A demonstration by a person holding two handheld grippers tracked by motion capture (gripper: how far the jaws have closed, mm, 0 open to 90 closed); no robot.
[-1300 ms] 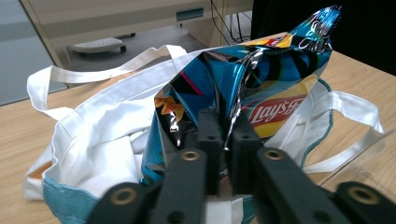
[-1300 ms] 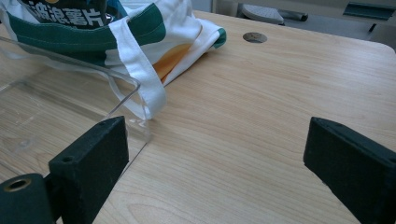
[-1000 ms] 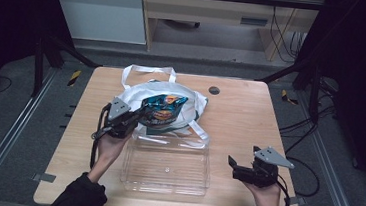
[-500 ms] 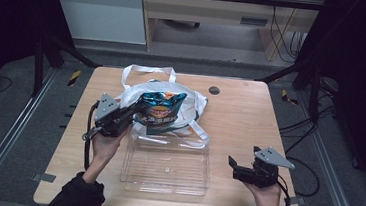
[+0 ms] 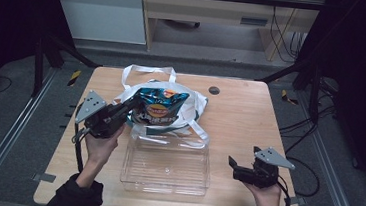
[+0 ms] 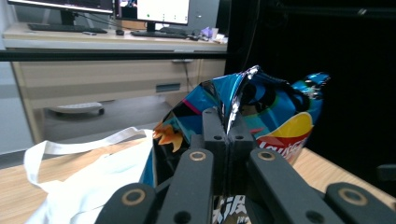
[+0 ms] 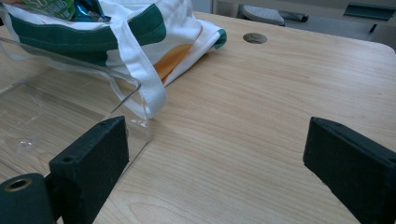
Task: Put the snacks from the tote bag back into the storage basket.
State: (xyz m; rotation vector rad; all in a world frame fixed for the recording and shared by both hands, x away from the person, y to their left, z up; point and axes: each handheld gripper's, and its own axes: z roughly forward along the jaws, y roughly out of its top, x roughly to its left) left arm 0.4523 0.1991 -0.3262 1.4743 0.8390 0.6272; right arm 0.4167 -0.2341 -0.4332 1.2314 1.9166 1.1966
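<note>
**Crisp bag coming out of the tote**

Crisps are the job: the left tool [image 5: 129, 109] pinches the upper edge of the blue crisp bag [image 5: 159, 109], its two black jaws pressed tight together on the crimped foil, as the left gripper view shows. The bag stands half out of the white tote bag [image 5: 191, 103], at the middle of the bench [image 5: 250, 119], just beyond the far rim of the clear plastic tray [image 5: 165, 167].

To do this step well, I would lift the bag straight up until its bottom clears the tote's mouth and the loose white handles, which could snag it. The grip sits on a thin seam, so a slow, steady pull seems wiser than a jerk; the foil may slip or tear. Once free, the bag likely belongs in the tray nearby, lowered flat rather than dropped.

The right tool [image 5: 239, 169] rests low at the near right of the bench, jaws spread wide with nothing between them. It could pin the tote down if the cloth rises with the bag.

The bench is pale wood with a small round hole [image 5: 214, 90] near its far edge. Around it the room is dim, with a wooden desk [image 6: 93, 74] and monitors beyond.
</note>
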